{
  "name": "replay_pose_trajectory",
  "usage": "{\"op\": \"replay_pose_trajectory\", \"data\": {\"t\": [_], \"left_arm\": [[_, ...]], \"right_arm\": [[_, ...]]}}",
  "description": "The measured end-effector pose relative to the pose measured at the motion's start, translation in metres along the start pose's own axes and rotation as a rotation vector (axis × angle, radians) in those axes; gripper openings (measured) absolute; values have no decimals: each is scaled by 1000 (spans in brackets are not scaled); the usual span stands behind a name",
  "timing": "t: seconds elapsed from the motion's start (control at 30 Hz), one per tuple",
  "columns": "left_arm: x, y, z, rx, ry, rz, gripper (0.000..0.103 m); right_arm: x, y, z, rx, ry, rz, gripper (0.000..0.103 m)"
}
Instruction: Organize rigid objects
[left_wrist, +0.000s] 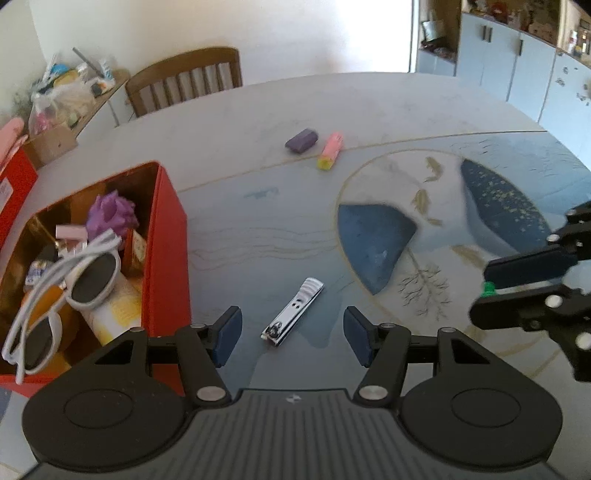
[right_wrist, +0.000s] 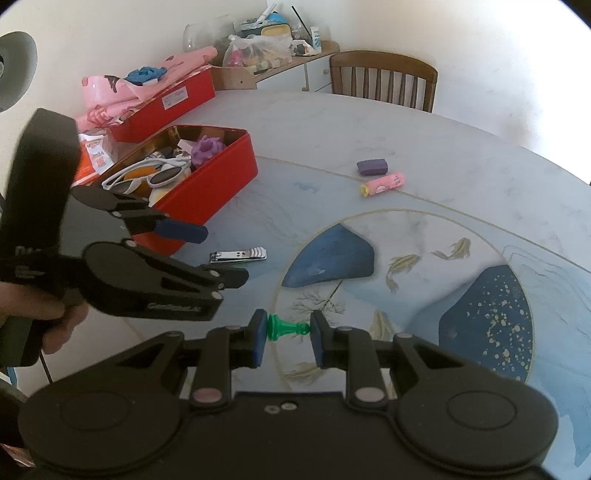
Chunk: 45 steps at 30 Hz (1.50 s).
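In the right wrist view the right gripper (right_wrist: 288, 332) is seen closed on a green pawn (right_wrist: 286, 328), which is held sideways, base against the left pad and head against the right, above the tabletop (right_wrist: 461, 166).

The left gripper (left_wrist: 291, 334) is held with its jaws about half open and nothing gripped; no earlier picture is given for comparison. A nail clipper (left_wrist: 293, 312) lies flat on the tabletop between the two pads and slightly ahead of them, touched by neither, its lever end pointing away and to the right.

Just left of the left gripper a red tin (left_wrist: 166, 258) stands open, with white sunglasses (left_wrist: 70, 291) lying on top of its contents and a purple flower-like piece (left_wrist: 110, 214) farther back in it.

Farther toward the table's far edge, a purple block (left_wrist: 302, 140) and a pink tube (left_wrist: 330, 151) lie close beside each other, well apart from both grippers. A chair (left_wrist: 184, 79) stands beyond that edge.
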<state>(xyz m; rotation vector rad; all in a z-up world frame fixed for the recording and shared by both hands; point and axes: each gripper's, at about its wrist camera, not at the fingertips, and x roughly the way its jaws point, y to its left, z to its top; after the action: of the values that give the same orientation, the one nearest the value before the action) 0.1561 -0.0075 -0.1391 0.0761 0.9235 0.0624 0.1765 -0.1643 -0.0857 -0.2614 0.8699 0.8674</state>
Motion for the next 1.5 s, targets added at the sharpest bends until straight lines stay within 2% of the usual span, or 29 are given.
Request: {"op": "replay_pose_trajectory", "data": {"t": [0.07,0.2,0.4,0.47,0.53,0.6,0.77,1.17,1.5], "left_arm": [[5,0,-2,-16,19,-22,59],[4,1,-6,-57,26,-87,52],[7,-3,-4,-46,5,-71,39],[9,-2,-2,-58,-4,-65,32],[10,2,0,-82,-7,-57,17],[10,6,0,-108,-8,-54,11],[6,2,3,-85,-14,-14,11],[-17,20,24,-123,-30,-62,11],[-20,43,29,-179,-8,-111,11]], "right_arm": [[0,-1,0,1,3,4,24],[1,-3,-1,-1,6,6,24],[2,-8,-3,2,12,3,24],[2,-9,-4,0,13,4,24],[1,-10,-5,-1,14,3,24],[1,-12,-5,-2,16,2,24],[1,-16,-5,0,12,-3,24],[-7,-13,13,3,-51,7,24],[-5,-6,17,9,-58,9,24]]}}
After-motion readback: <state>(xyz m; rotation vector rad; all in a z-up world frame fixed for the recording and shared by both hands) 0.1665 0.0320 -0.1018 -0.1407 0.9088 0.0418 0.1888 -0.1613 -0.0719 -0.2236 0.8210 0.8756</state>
